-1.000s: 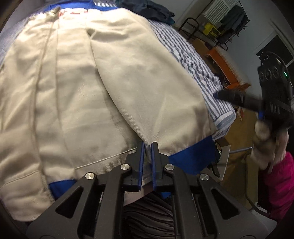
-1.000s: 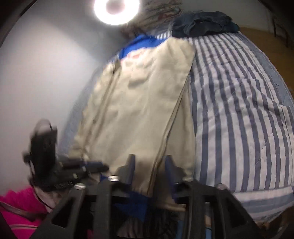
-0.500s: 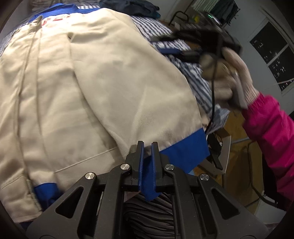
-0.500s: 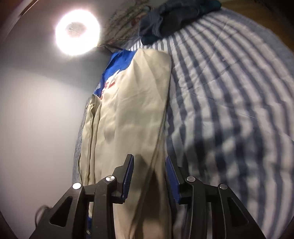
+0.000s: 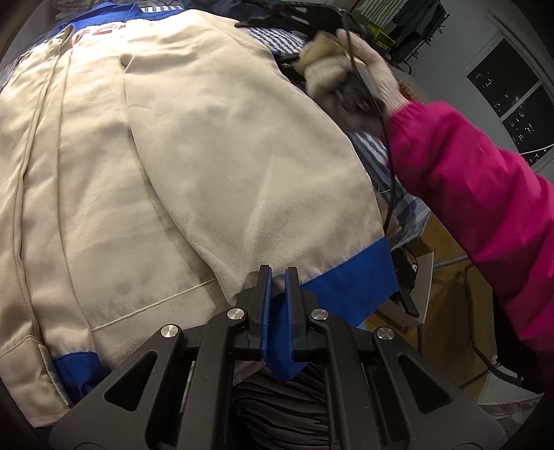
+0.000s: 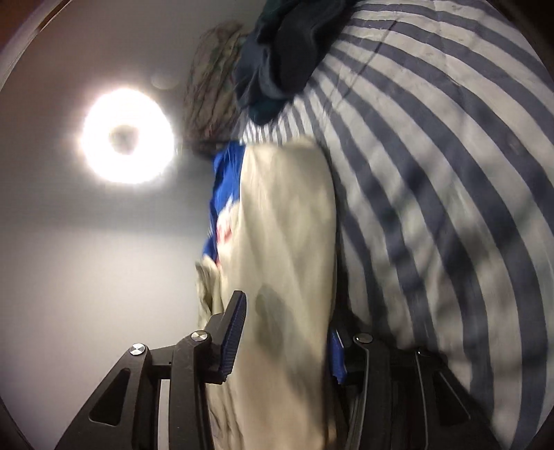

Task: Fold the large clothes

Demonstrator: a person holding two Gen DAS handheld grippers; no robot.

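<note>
Nearest to you, your left tool [image 5: 277,277] was pinched tight on the royal-blue hem band [image 5: 346,277] of the large cream twill work jacket [image 5: 173,155], a tongue of that blue cloth hanging out below the jaws. The jacket lay spread along the blue-and-white striped bed cover [image 6: 432,173], its near hem at the bed's edge and its blue collar end with red lettering [image 5: 97,33] away from you. It read as a soft but fairly dense woven cloth: limp enough to drape and crease, probably heavy enough to drag on the cover and to sag between two holds, and not slippery or fragile. The doubled, stitched hem band was the sound place to hold, as you did, since a single layer of the body cloth would likely slide or bunch. Farther up the right side, your gloved right hand [image 5: 346,69], in a bright pink sleeve [image 5: 467,190], carried the right tool [image 6: 287,329] low along the jacket's long folded edge; its jaws were opening, the cream cloth lay between them, and I could not see the pads pressing on it. For that hold, the firm folded edge looked better than loose fabric. Beyond the jacket, a crumpled dark navy garment [image 6: 277,62] sat on the far end of the bed.
</note>
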